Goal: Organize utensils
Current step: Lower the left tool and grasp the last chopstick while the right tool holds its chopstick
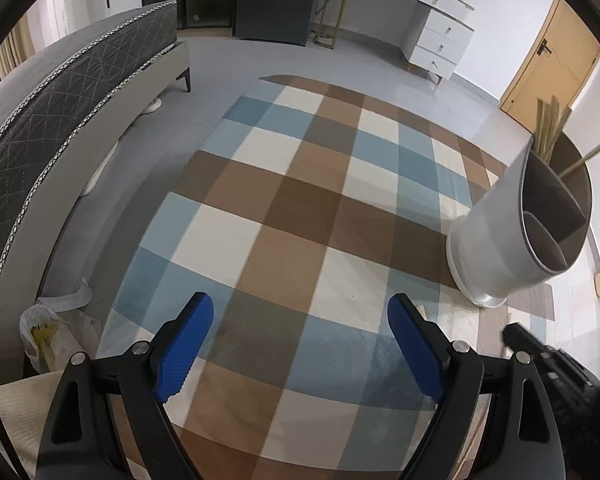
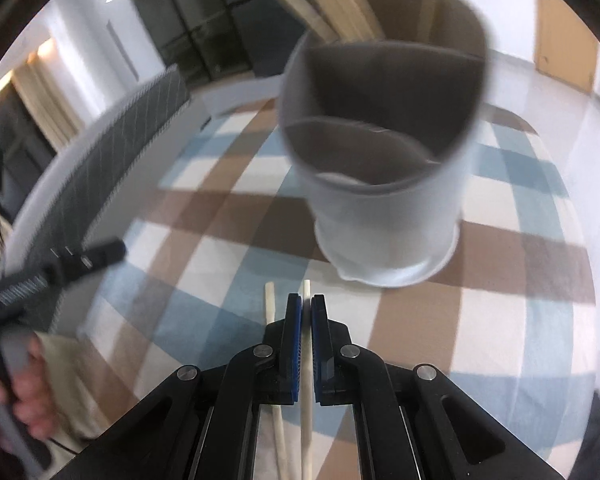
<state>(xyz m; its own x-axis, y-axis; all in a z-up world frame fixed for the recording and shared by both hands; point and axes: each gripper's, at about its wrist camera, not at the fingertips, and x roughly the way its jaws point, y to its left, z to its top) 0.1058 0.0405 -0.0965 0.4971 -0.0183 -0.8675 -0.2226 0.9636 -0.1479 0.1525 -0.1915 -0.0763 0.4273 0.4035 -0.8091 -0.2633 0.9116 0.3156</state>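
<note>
The right gripper (image 2: 306,308) fingers pinch a chopstick (image 2: 307,380) lengthwise, holder (image 2: 384,216) just ahead; left gripper (image 1: 300,344) fingers spread, empty.

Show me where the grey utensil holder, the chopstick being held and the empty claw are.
grey utensil holder (image 2: 384,216), right wrist view, on its front outer wall.
chopstick (image 2: 307,292), right wrist view, on its tip just beyond the shut right claw (image 2: 306,306).
left claw (image 1: 300,344), left wrist view, midway between its open blue fingertips.
</note>
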